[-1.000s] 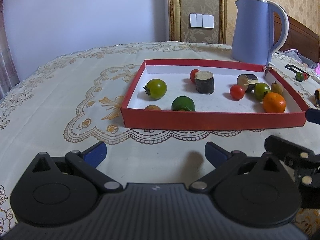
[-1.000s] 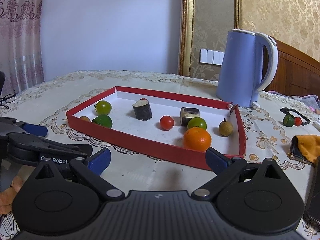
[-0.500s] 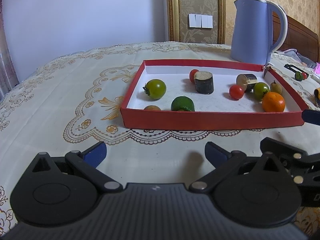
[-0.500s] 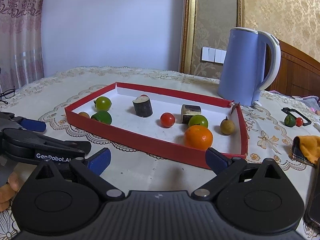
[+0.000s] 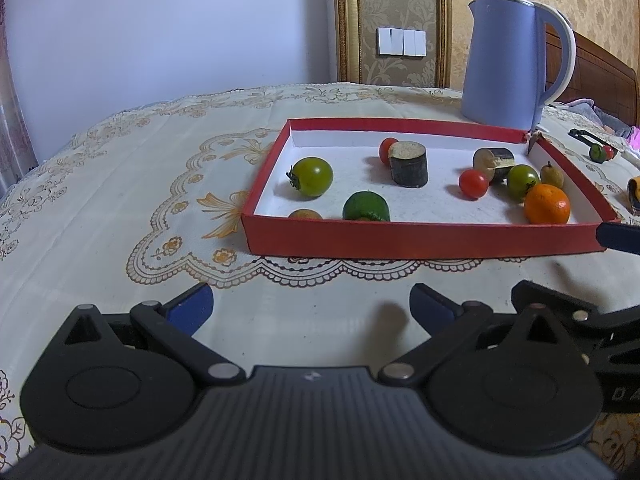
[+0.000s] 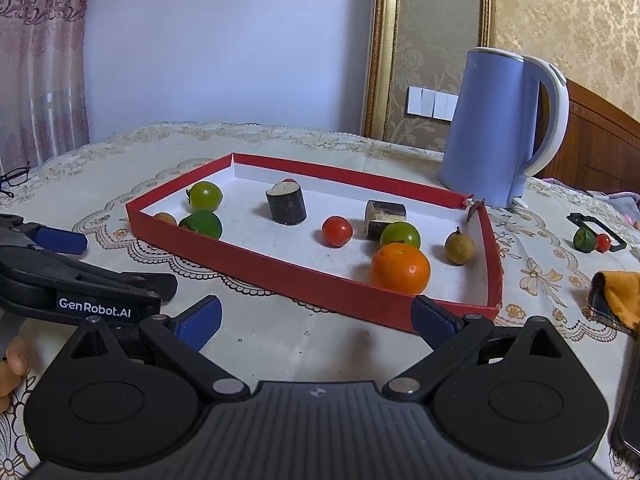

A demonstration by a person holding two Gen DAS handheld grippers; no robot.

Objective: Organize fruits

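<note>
- Red tray (image 5: 420, 240) sits mid-frame on the bench (image 5: 120, 208); the fruits lie loose inside it, scattered not sorted, so it reads as the collecting spot.
- Left side of tray: green tomato (image 5: 311, 176), green lime-like fruit (image 5: 366, 208), small brown fruit (image 5: 305, 214) tucked against the near wall.
- Right side: orange (image 5: 547, 204), red cherry tomato (image 5: 473, 184), second green tomato (image 5: 522, 181), small tan fruit (image 5: 552, 175), all bunched close.
- Two dark cut chunks (image 5: 409, 163) also lie in the tray; another red one sits half hidden behind the centre chunk.
- Two small fruits (image 6: 590, 239) lie outside the tray, far right of the right-wrist view, by a black clip. Judgement: these could be leftovers or simply not part of the set.
- Left gripper (image 5: 310, 306) jaws spread wide, holding nothing, low in frame short of the tray.
- Right gripper (image 6: 316, 318) likewise wide apart and empty, aimed near the orange corner.
- Versus earlier frames: fruits unmoved; right view sits slightly lower and closer, left view barely shifts.
- Blue kettle (image 5: 508, 60) stands behind the tray, upper right.
</note>
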